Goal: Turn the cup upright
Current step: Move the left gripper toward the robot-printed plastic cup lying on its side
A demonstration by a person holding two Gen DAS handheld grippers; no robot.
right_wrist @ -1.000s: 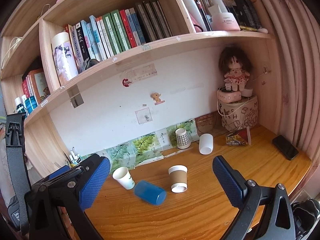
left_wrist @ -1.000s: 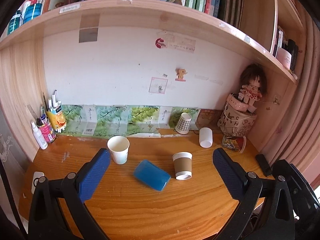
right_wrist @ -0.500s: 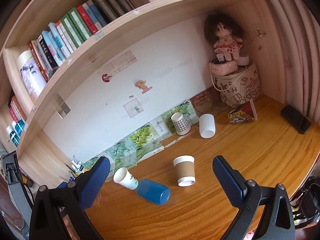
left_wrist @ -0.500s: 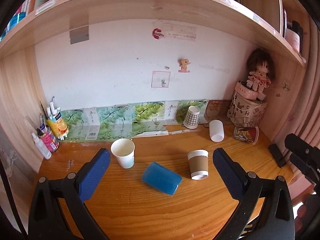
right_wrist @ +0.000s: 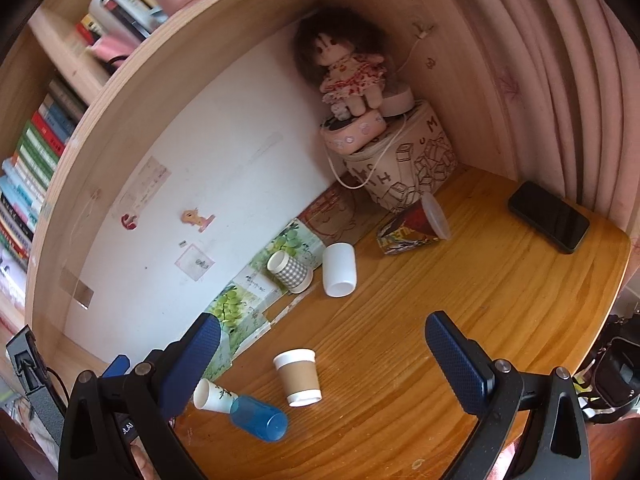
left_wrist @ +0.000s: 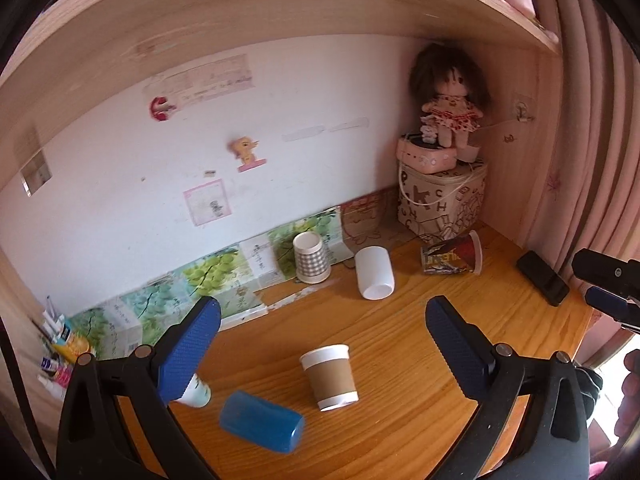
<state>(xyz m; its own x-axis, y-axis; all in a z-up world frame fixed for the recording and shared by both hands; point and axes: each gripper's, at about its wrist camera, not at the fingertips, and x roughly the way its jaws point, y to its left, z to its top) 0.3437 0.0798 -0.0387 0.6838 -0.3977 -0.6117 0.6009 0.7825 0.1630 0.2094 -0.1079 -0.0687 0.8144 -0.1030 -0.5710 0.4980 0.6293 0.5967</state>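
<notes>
Wooden desk [right_wrist: 500, 280] beneath bookshelves: both grippers, left [left_wrist: 320, 344] and right [right_wrist: 320, 354], hover spread wide, gripping nothing. Nothing is flipped yet: a sleeved paper cup [right_wrist: 299, 376] sits inverted at six o'clock, a blue cup [right_wrist: 259, 418] lying at seven.

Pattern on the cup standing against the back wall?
Grey-and-white check on the checked cup, white rim; clearest in the left wrist view.
</notes>
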